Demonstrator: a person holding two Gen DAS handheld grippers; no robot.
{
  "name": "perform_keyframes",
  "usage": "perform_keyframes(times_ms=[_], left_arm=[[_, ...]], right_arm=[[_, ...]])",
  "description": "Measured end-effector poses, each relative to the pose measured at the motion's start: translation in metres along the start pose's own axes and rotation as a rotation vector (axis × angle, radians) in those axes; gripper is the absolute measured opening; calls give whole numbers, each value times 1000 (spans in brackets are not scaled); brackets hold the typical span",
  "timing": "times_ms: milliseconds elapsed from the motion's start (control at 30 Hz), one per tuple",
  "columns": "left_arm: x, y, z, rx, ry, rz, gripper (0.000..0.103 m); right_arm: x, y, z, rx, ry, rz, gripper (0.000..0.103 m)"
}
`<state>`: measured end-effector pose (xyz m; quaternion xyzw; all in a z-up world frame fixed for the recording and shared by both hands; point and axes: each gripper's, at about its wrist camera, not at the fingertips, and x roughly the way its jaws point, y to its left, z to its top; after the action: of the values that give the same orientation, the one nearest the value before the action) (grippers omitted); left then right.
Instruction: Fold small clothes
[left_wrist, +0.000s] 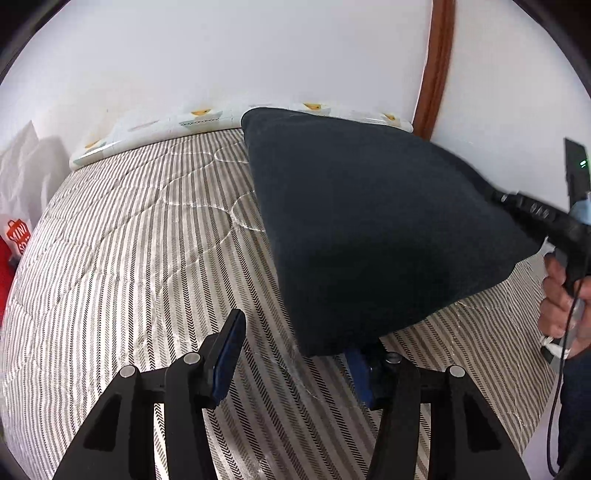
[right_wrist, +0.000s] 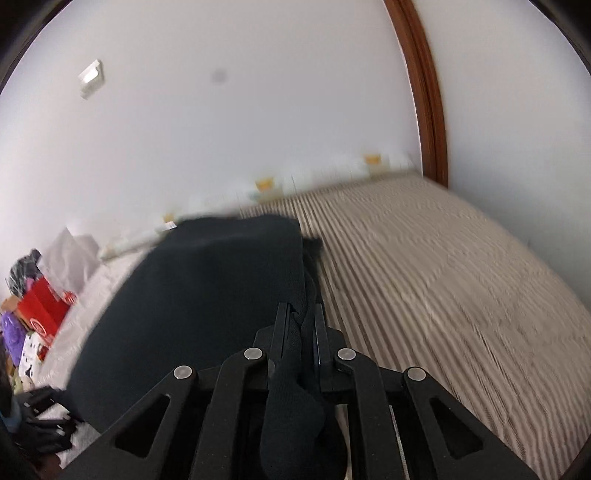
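Here the striped quilted bed (left_wrist: 147, 240) spreads below the dark navy knitted garment (left_wrist: 369, 229), lifted above it. The right gripper (right_wrist: 301, 328) is clamped on its bunched edge; the left gripper (left_wrist: 291, 354) gapes apart, one finger under the cloth.

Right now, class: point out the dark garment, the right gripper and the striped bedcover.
dark garment (left_wrist: 369, 229), left wrist view, middle of the cloth.
right gripper (right_wrist: 301, 325), right wrist view, between its fingertips.
striped bedcover (left_wrist: 129, 240), left wrist view, bare stripes.

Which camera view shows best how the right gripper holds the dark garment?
The right wrist view: the right gripper has its jaws shut on bunched fabric of the dark garment. The left wrist view shows only its body beside the cloth.
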<state>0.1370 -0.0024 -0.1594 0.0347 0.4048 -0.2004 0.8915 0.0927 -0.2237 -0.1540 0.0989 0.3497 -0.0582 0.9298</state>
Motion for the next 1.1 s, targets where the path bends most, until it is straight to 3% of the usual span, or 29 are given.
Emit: perform_keyframes(times_ms=[167, 367, 500, 633, 800, 1000, 1067, 1100], left_arm=[[-11, 0, -6, -31, -7, -16, 50], [-20, -5, -6, -23, -20, 2, 50], [-27, -4, -8, -18, -37, 13, 50], [-31, 1, -11, -47, -39, 0, 50], [-31, 0, -11, -56, -46, -8, 50], [-28, -7, -9, -51, -51, -3, 50], [-25, -8, -9, -62, -45, -2, 48], [-25, -9, -8, -75, -43, -14, 46]], right_arm=[[4, -1, -11, 6, 47, -21, 14], [-17, -4, -13, 11, 72, -24, 30], [-47, -11, -19, -26, 76, -14, 49], [-69, -23, -36, -37, 124, 7, 54], [-63, -23, -55, -43, 189, 56, 54], [-19, -20, -51, 24, 235, 136, 53], [-1, -22, -48, 47, 275, 174, 41], [1, -24, -45, 60, 272, 233, 21]])
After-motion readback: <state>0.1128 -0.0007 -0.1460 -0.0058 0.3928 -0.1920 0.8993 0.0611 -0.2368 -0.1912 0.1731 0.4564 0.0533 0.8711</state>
